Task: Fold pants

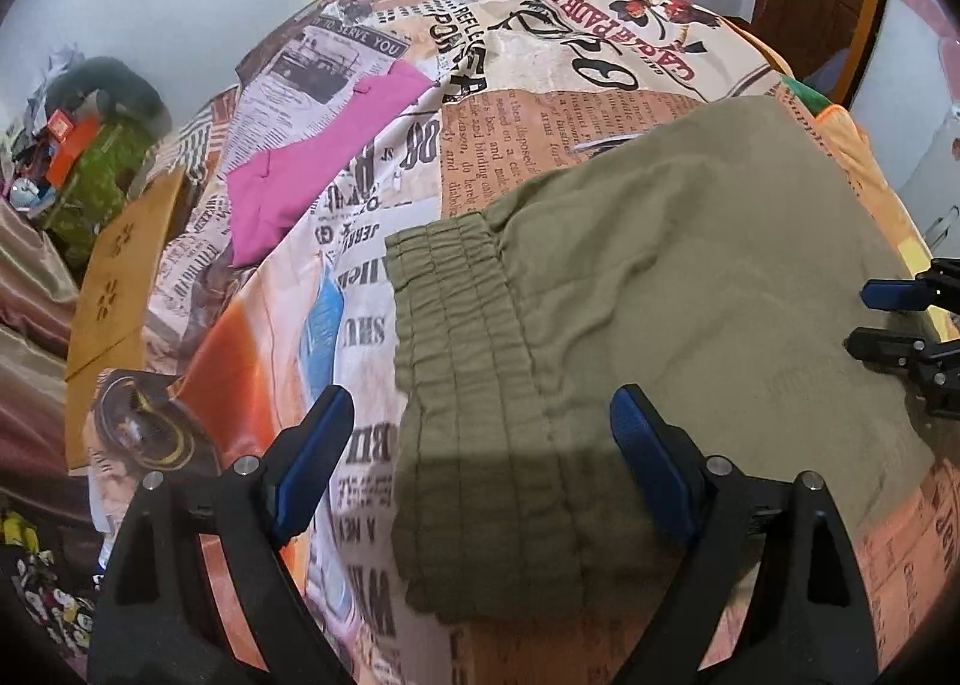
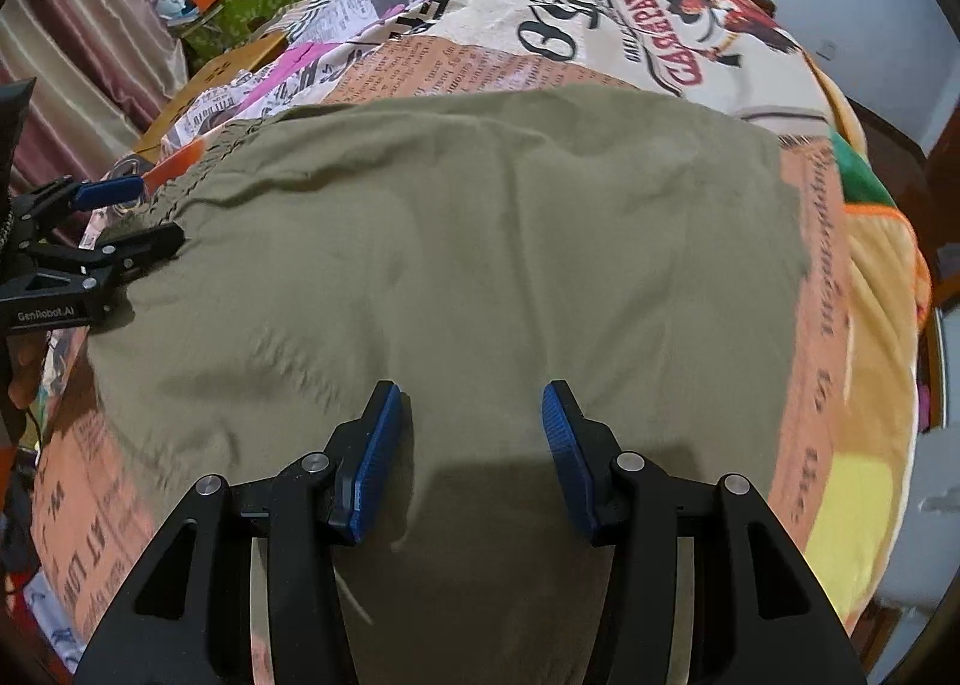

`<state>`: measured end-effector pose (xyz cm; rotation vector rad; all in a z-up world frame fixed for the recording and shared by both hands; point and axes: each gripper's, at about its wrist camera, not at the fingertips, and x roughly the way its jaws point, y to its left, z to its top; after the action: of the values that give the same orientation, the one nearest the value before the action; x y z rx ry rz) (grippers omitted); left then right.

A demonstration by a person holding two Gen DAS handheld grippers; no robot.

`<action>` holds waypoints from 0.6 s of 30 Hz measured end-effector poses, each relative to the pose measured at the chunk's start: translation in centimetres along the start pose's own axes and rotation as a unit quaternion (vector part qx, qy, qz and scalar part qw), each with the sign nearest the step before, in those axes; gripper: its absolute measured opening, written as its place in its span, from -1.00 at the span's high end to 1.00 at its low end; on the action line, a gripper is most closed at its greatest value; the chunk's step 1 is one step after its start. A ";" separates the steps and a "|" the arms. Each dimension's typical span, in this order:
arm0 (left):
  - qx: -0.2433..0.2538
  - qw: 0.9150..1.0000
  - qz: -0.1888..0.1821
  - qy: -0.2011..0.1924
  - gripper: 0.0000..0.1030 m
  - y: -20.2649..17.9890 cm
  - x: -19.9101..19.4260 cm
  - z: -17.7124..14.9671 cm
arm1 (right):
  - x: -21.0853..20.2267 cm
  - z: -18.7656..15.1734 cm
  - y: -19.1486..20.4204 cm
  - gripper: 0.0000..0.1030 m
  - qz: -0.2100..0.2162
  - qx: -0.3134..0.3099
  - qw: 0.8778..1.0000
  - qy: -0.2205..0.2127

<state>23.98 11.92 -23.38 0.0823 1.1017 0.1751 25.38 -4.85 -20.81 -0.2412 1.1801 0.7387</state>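
pants (image 2: 468, 241): one olive pair, spread flat on the bed's printed cover (image 1: 540, 102), elastic waistband (image 1: 474, 385) at the left end, the rest running right; they look already doubled over, though i cannot tell how many layers.
left gripper (image 1: 480, 463): fingers released and wide apart, holding nothing, poised over the near corner of the waistband.
right gripper (image 2: 471, 445): fingers also spread and empty, low over the middle of the cloth; whether they touch it i cannot tell.
risk, grip: if a finger closes on only the top layer, the layers would likely separate and the fold come out crooked.
risk, cover: the fingers could pinch the bed cover along with the cloth and drag it up, wrinkling the work surface.
risk, slack: the cloth is soft and creased; lifting one end faster than the other would probably skew the edges.
risk, neighbours: the pink garment (image 1: 318, 156) on the far left lies well apart, so little threat.
count: one pair of pants, two grippers, four fingers, one pink garment, one bed cover.
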 end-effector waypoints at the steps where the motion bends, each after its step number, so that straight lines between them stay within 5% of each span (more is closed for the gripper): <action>1: 0.001 1.000 0.001 -0.001 -0.72 0.0 -0.2 -0.3 | -0.2 -0.4 -0.1 0.12 0.000 0.005 1.000 -0.001; 18: -0.035 0.999 0.006 -0.021 -0.72 -0.3 -3.2 -4.4 | -3.5 -6.2 -1.2 -0.12 -0.011 0.072 0.997 -0.027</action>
<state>18.70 10.92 -22.60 0.0300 1.0528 0.2209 20.82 -10.41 -20.33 -0.1142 1.1721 0.6339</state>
